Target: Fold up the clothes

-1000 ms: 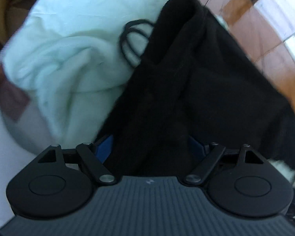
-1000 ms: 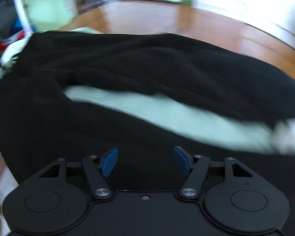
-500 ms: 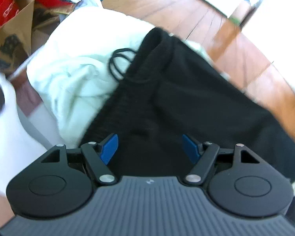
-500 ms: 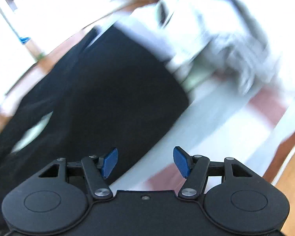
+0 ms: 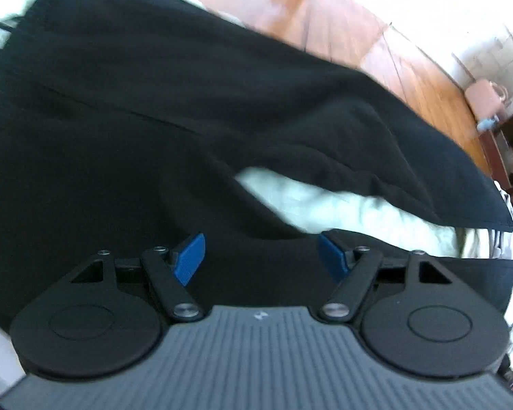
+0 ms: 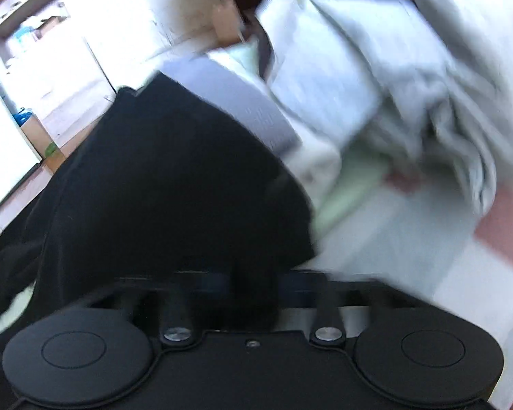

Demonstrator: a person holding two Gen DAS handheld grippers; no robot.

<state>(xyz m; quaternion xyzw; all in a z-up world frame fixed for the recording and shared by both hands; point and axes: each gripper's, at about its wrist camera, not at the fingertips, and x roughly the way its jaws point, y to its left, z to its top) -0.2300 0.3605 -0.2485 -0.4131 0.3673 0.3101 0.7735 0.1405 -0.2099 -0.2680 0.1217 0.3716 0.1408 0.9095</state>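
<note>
black trousers (image 5: 188, 109) unfolded over pale garment (image 5: 342, 205). right gripper (image 6: 253, 283) closing on trouser edge; left gripper (image 5: 261, 256) jaws apart above trousers. folding barely begun.

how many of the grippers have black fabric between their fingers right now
1. The right gripper is closing on a corner of the black garment. The left gripper stands open above the same black cloth, gripping nothing. The picture is blurred, so pad contact is unclear.

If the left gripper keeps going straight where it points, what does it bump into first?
Most likely the black garment, which fills the view right ahead of the open left gripper. The pale green cloth lies off to the side. Depth is hard to judge.
</note>
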